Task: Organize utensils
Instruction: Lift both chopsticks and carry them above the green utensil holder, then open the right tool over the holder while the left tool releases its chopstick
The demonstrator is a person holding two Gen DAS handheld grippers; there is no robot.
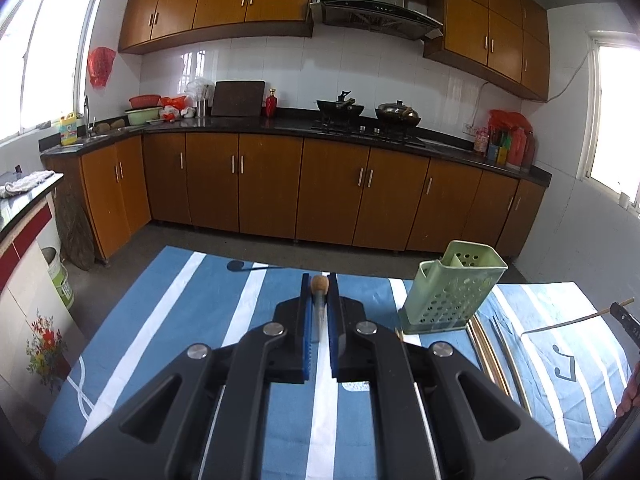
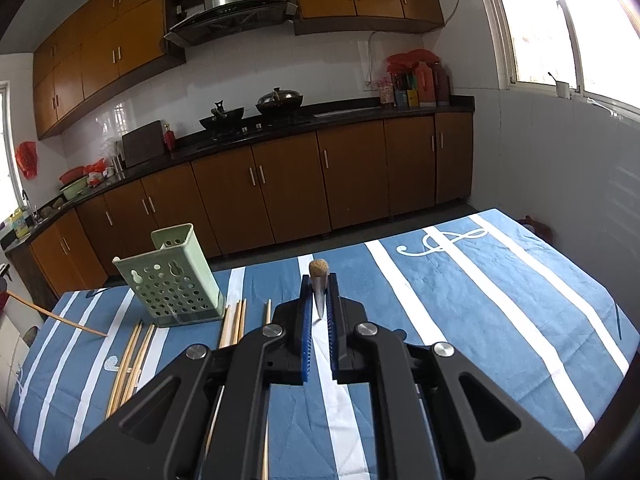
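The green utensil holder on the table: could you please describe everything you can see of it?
The green utensil holder is a pale green box that looks like plastic, its walls pierced with rows of round holes and two keyhole-shaped hanging slots. It stands upright on the blue-and-white striped tablecloth. The left wrist view shows an open top split into compartments, with nothing visibly sticking out. Loose chopsticks lie on the cloth just beside its base; contact cannot be confirmed. Neither gripper touches it.
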